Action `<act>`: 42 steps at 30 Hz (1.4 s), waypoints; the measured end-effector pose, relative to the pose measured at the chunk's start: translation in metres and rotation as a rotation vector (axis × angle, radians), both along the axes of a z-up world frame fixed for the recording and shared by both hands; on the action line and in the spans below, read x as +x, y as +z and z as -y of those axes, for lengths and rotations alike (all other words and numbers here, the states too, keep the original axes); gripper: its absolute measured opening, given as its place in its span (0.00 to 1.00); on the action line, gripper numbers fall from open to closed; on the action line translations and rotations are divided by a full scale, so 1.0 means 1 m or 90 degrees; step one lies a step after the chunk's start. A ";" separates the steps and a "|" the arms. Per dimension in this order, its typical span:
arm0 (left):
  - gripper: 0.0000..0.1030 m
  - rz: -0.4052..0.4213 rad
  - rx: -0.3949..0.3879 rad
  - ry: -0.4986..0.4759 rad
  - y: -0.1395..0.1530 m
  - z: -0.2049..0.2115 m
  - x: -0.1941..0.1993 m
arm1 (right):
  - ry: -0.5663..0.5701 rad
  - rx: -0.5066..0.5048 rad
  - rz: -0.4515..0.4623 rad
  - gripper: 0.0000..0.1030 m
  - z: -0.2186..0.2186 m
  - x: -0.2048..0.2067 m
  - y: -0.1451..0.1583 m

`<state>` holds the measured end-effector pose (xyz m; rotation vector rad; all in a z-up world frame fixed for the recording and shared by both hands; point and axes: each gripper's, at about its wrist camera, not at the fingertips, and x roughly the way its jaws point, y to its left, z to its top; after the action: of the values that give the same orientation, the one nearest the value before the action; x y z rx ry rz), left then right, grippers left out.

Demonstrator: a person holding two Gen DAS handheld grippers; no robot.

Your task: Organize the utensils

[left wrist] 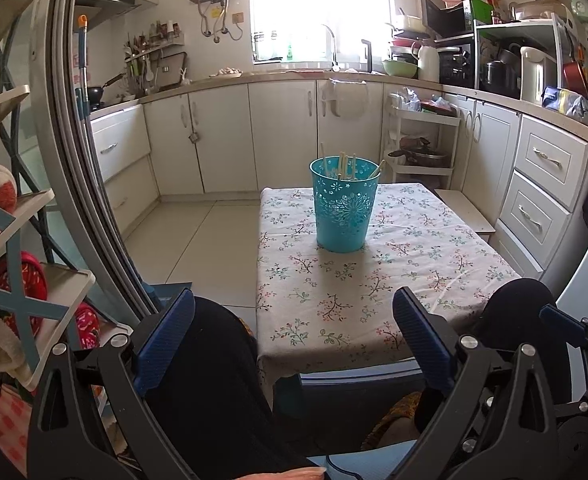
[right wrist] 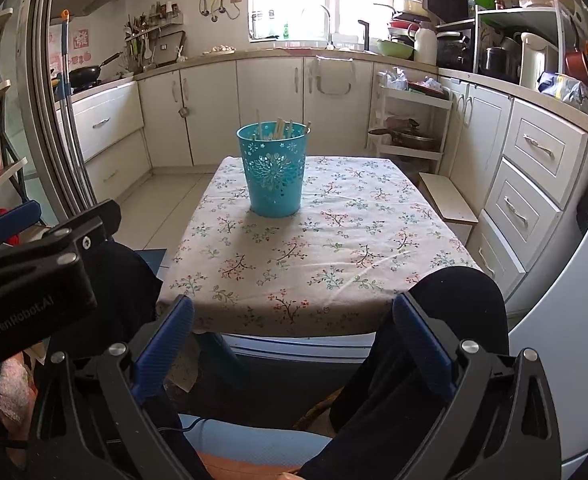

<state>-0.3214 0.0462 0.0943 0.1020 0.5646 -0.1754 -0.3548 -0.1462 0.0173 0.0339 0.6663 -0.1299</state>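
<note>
Claws first: my left claw [left wrist: 294, 344] and right claw [right wrist: 294, 352] both hang spread wide and empty over my knees, short of the counter [right wrist: 334, 240], I judge because nothing loose lies on the floral cloth to pick up. Farther off, the teal holder [right wrist: 273, 172] stands upright mid-counter with the chopsticks [right wrist: 279, 128] gathered inside, tips poking out.

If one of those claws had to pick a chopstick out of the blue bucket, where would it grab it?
By the top end, coming down from above. The chopsticks stand nearly upright in the bucket, with only their tips above the rim; the wall hides the rest. Either tool could likely do it: left and right are both open and empty.
</note>
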 end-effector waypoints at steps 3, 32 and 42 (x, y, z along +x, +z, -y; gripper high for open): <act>0.93 -0.001 -0.002 0.002 -0.001 -0.001 -0.001 | 0.003 -0.004 -0.003 0.93 -0.002 0.000 -0.001; 0.93 0.000 0.005 0.002 0.000 -0.002 -0.006 | 0.024 -0.020 -0.002 0.93 -0.009 -0.004 -0.001; 0.92 0.027 0.006 0.003 -0.001 0.004 0.009 | 0.050 -0.022 0.019 0.93 -0.008 -0.003 0.002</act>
<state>-0.3122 0.0427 0.0929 0.1138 0.5231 -0.1661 -0.3577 -0.1384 0.0194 -0.0243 0.6347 -0.0648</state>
